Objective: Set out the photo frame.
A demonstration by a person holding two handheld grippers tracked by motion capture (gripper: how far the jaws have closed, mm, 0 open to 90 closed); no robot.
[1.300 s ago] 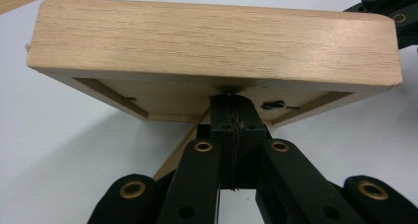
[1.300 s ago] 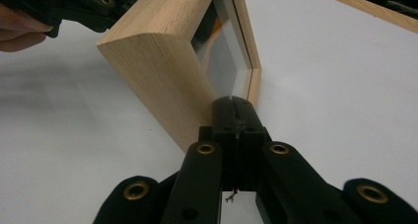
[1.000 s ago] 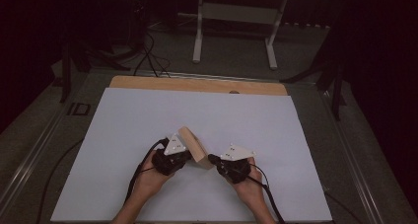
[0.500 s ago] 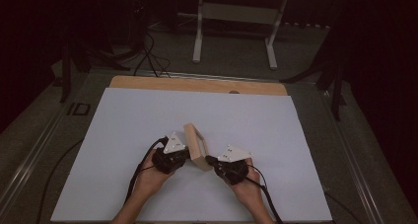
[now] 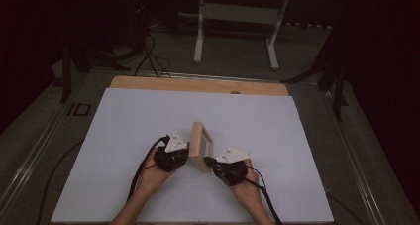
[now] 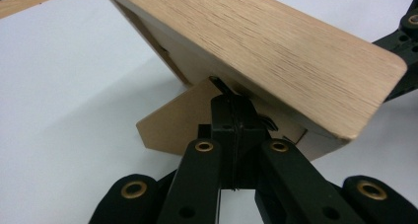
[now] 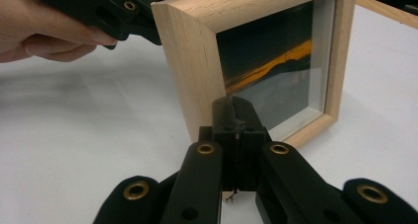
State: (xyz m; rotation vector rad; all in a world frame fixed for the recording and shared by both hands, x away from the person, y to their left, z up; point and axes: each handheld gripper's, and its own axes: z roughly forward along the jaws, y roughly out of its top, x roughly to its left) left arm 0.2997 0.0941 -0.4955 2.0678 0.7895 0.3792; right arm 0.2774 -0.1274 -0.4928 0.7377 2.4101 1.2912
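The light wooden picture frame [image 5: 201, 144] stands on the white counter [image 5: 124, 136] between our two claws, holding a dark sunset picture [image 7: 268, 68] behind glass. Our left claw [image 6: 231, 110] is clenched at its cardboard back stand [image 6: 172, 128]; our right claw [image 7: 235, 116] is clenched against its front corner.

Count from my end: one wooden picture frame [image 5: 202, 146] standing on the surface [image 5: 124, 131], with one cardboard easel stand [image 6: 170, 123] at its back. Two tools in play: left tool [image 5: 184, 154], right tool [image 5: 209, 161], one per hand, two hands total. One white sheet covering the surface. One white-legged stand [image 5: 235, 17] on the floor beyond.
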